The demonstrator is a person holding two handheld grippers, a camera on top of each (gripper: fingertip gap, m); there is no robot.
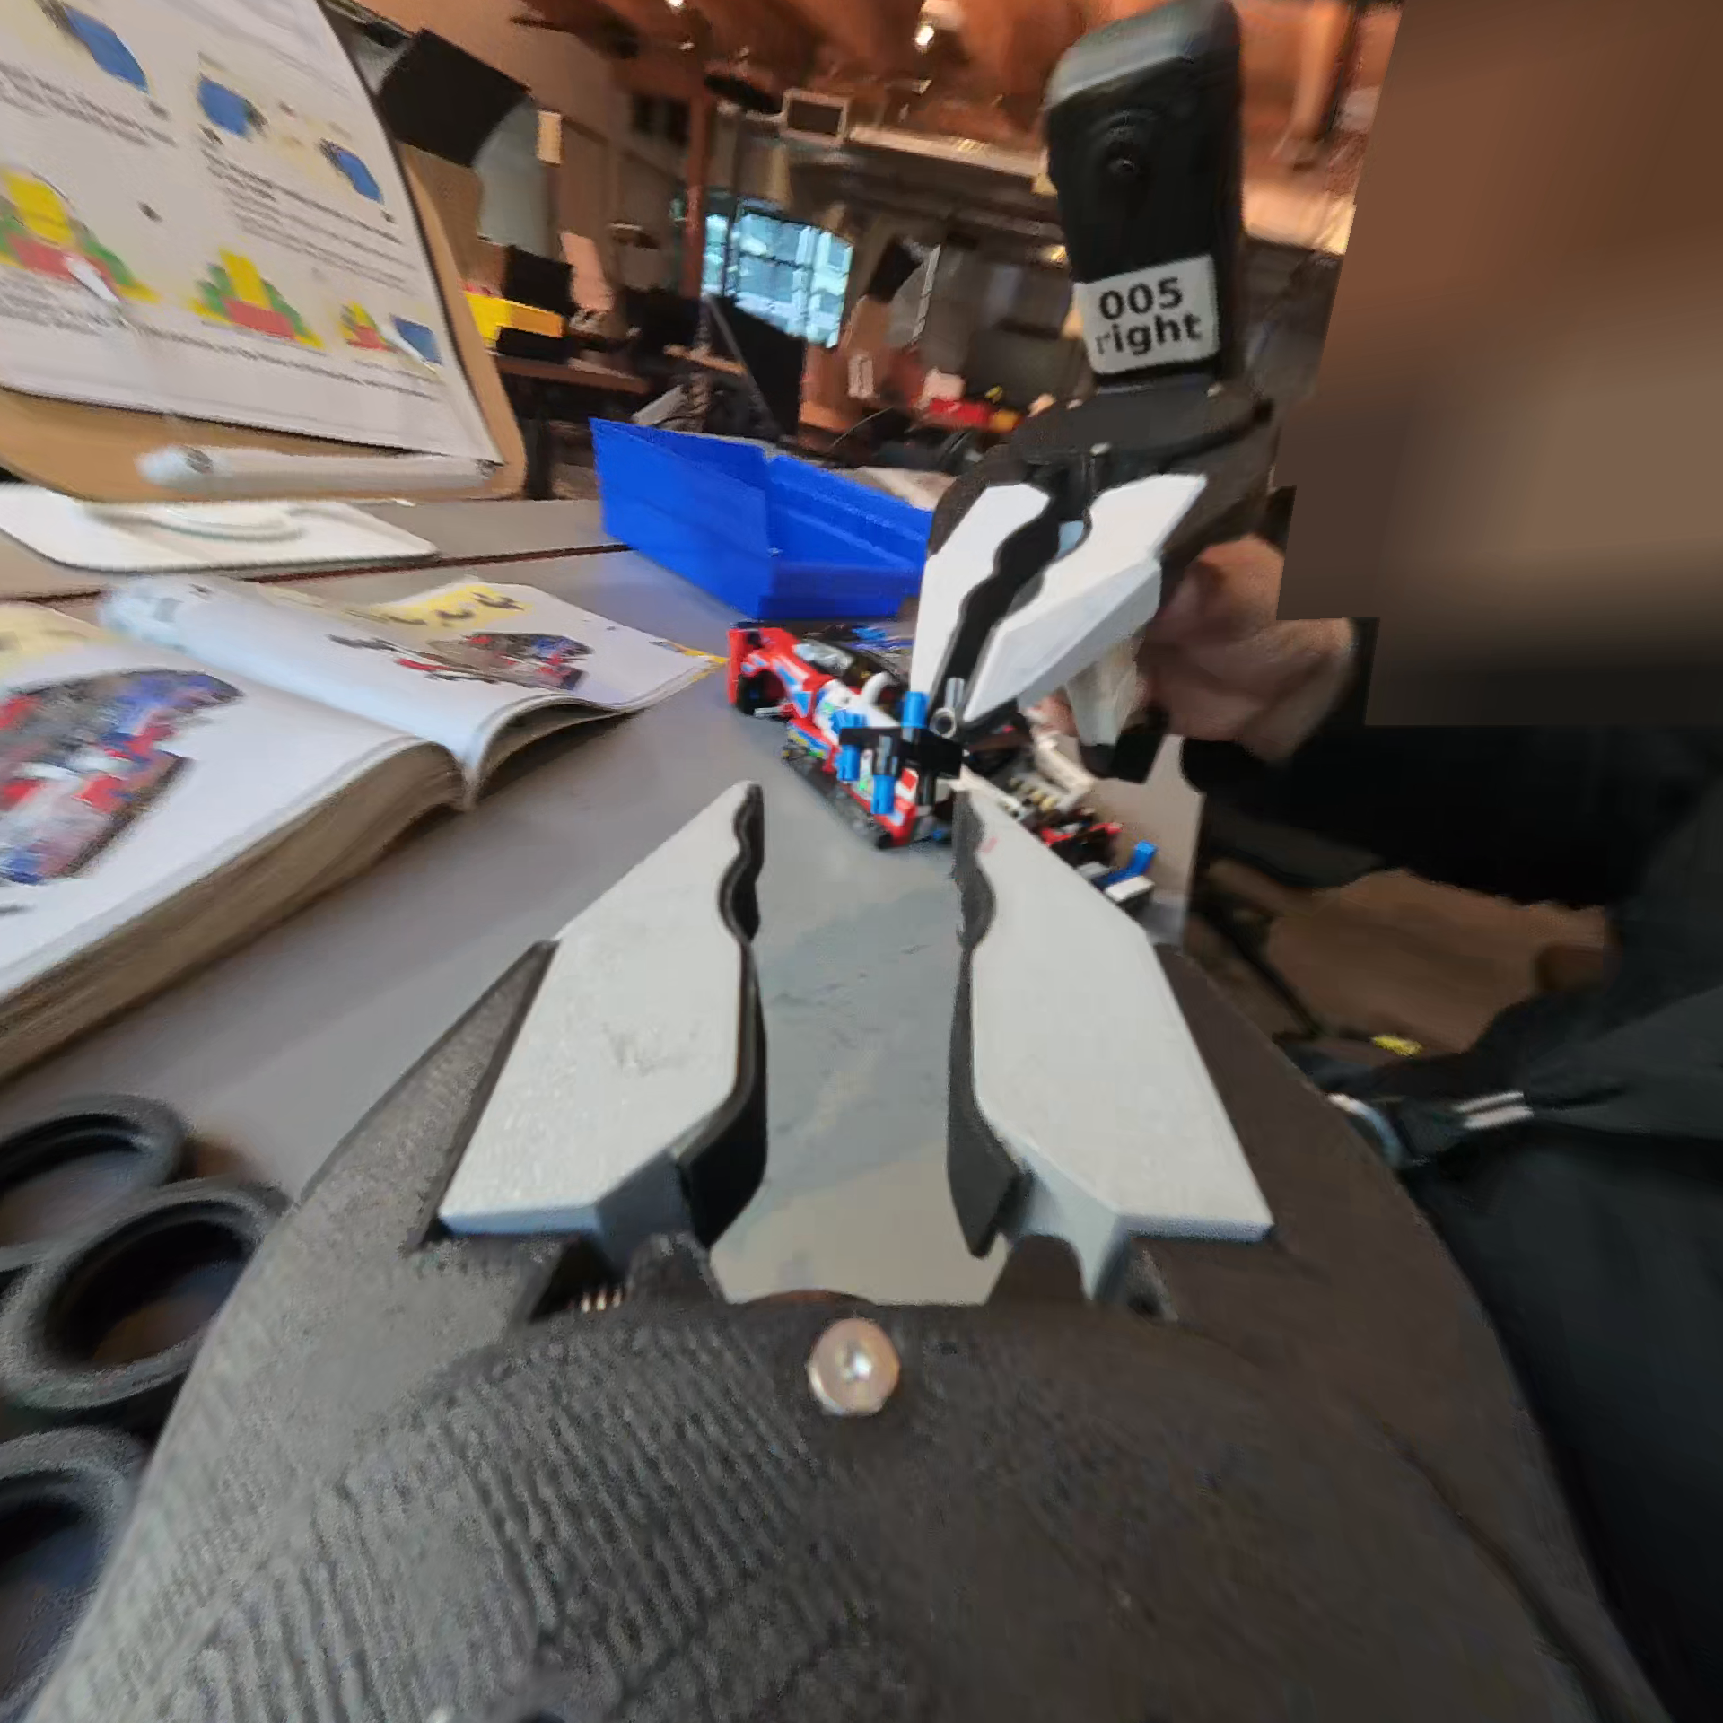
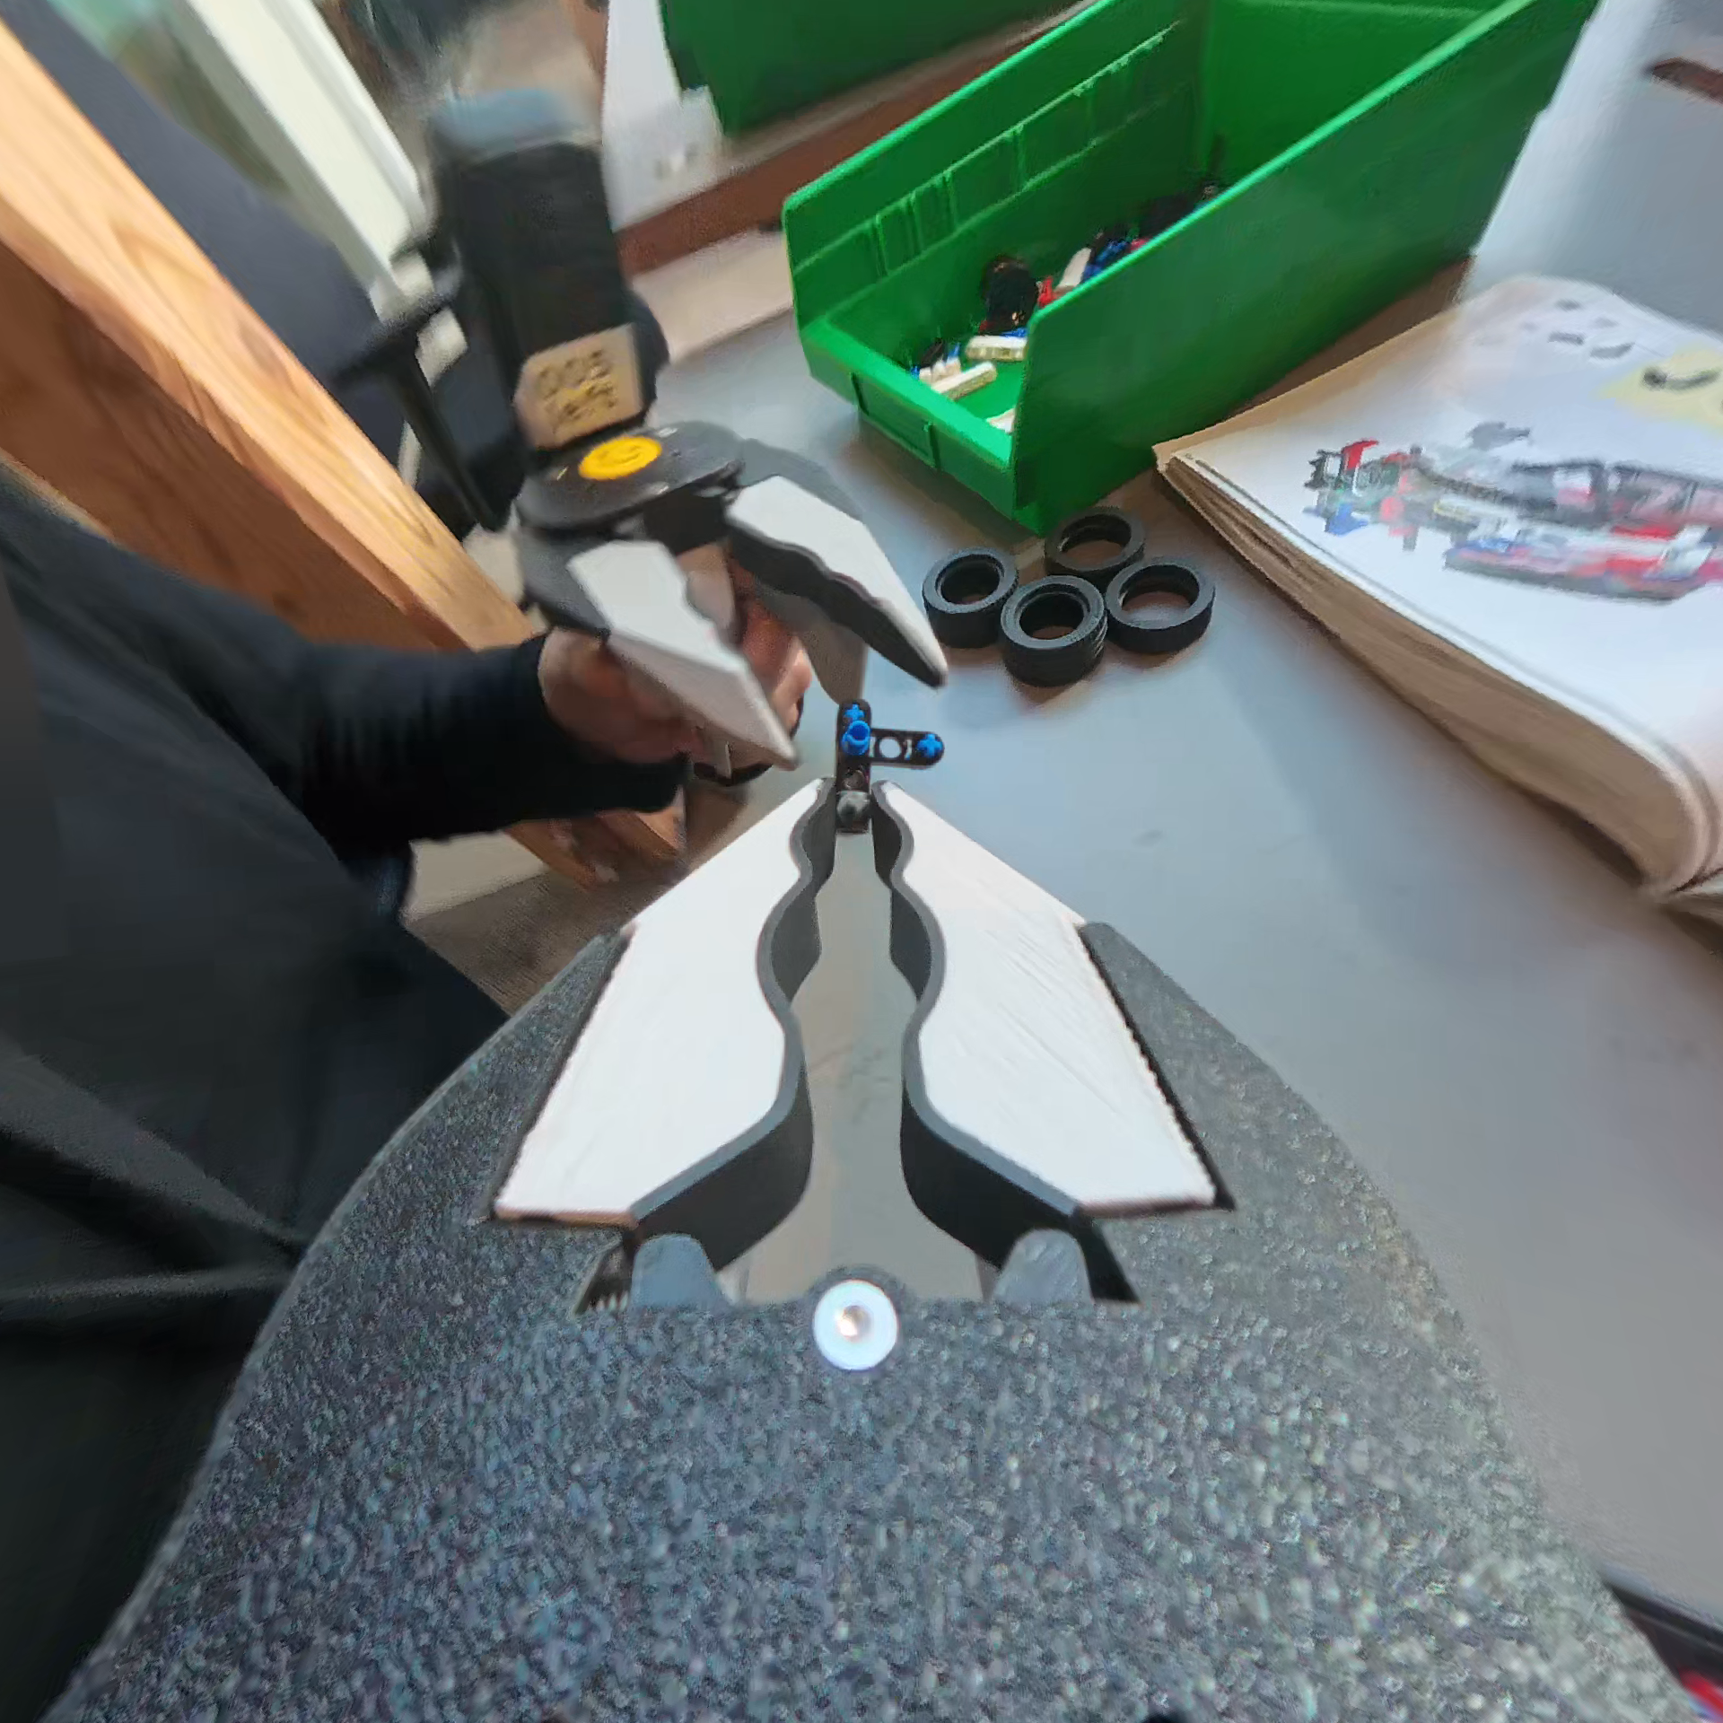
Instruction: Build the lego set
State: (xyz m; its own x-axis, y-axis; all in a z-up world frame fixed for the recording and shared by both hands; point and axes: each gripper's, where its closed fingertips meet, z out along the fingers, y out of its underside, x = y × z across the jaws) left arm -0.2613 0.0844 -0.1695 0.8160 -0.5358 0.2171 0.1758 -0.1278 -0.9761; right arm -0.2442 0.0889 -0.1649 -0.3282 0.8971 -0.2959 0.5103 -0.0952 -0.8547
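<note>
My right gripper is shut on a small black L-shaped Lego piece with blue pins, held above the grey table. In the left wrist view the same piece hangs from the right gripper just beyond my left fingertips. My left gripper is open and empty, its tips close below the piece. In the right wrist view the left gripper stands open right behind the piece. A part-built red, white and black Lego car lies on the table behind it.
An open instruction book lies left; it also shows in the right wrist view. Several black tyres sit by a green bin of loose parts. A blue bin stands behind the car. A person's hands hold both grippers. My two grippers' fingertips are within a few centimetres of each other.
</note>
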